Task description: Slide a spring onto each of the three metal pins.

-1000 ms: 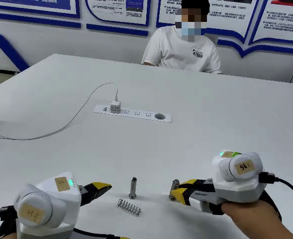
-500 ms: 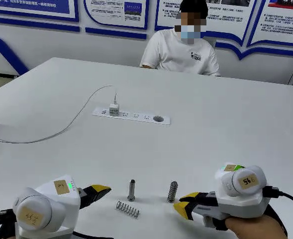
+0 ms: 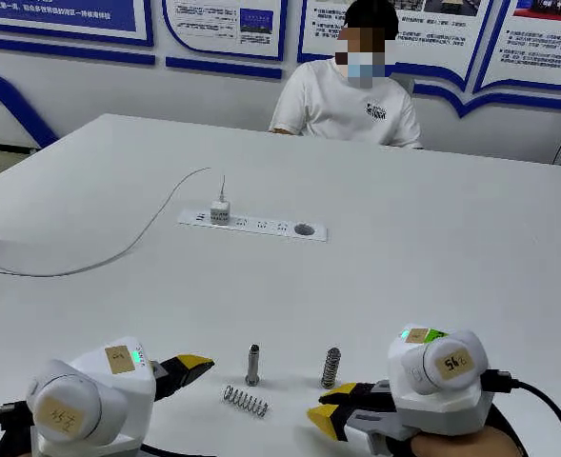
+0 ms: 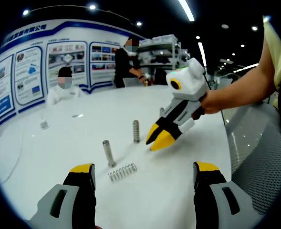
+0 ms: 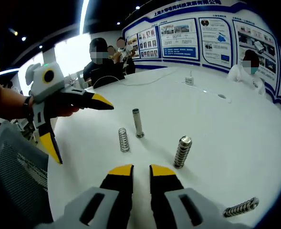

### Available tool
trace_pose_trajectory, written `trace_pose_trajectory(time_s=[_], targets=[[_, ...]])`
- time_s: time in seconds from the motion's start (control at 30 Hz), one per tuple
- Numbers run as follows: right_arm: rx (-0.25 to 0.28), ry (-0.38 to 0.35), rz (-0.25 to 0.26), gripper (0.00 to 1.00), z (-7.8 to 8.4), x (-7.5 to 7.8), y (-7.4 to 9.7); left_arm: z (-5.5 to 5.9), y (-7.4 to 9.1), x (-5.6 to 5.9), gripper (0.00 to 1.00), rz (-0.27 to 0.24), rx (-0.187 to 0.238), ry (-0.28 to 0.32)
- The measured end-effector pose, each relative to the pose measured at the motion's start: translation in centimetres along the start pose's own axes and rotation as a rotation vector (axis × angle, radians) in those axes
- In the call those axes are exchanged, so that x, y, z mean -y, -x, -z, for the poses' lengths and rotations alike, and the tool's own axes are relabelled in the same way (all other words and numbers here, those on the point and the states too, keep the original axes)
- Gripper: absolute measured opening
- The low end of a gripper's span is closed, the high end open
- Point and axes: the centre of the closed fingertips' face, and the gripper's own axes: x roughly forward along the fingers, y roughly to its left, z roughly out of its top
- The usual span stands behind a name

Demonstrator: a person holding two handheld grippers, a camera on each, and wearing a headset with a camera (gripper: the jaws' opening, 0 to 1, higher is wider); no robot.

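Holds the left tool wide and empty before the loose spring lying on the tabletop beside the bare pin, likely to grab it, with the right tool nearly shut, empty, near the other pin, already wearing its spring.

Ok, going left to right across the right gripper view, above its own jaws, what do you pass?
left gripper → loose spring → bare pin → pin wearing a spring → second loose spring, lying at the lower right edge.
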Motion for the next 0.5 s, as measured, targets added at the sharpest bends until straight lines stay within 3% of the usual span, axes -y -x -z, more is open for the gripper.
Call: trace_pose_trajectory(time_s=[0.5], targets=[[-0.009,0.057,-0.065,0.17,-1.4,-2.2,-2.5,0.0,0.0,-0.2,0.86,-0.002,0.004,0.001]])
